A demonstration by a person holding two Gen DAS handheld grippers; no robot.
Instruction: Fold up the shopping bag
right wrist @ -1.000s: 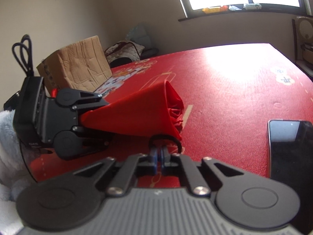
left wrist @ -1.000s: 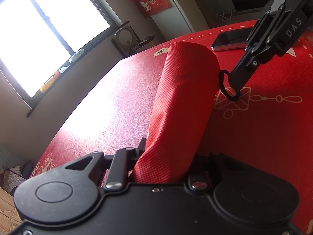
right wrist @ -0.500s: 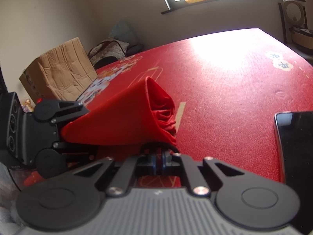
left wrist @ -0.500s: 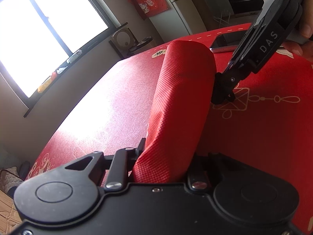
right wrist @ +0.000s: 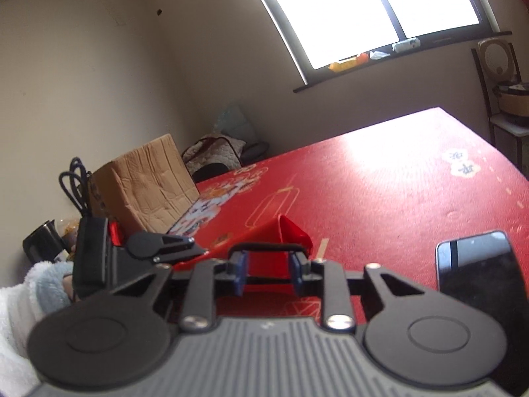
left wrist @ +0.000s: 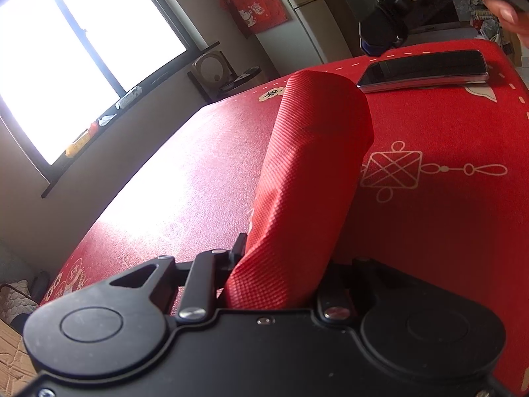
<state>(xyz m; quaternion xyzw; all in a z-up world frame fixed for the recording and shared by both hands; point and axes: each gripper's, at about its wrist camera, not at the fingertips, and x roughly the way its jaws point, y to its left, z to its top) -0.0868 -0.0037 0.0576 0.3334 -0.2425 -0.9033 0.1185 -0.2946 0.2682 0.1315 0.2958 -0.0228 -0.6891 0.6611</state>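
Observation:
The red shopping bag (left wrist: pixel 307 178) is folded into a long narrow bundle that sticks out forward over the red table. My left gripper (left wrist: pixel 284 274) is shut on its near end. In the right wrist view the bag (right wrist: pixel 284 235) lies low on the table, with the left gripper (right wrist: pixel 165 248) clamped on its left end. My right gripper (right wrist: pixel 267 273) is open and empty, raised above and behind the bag's free end. It shows at the top right of the left wrist view (left wrist: pixel 383 36), clear of the bag.
A black phone (left wrist: pixel 426 69) lies on the red tablecloth (left wrist: pixel 446 215) past the bag's far end, and at the right in the right wrist view (right wrist: pixel 479 278). A cardboard box (right wrist: pixel 145 185) and a dark kettle (right wrist: pixel 41 244) stand at the table's left end.
My right gripper has opened, let go of the bag's black loop, and lifted up and back from the bag's end. The left gripper still holds the bag.

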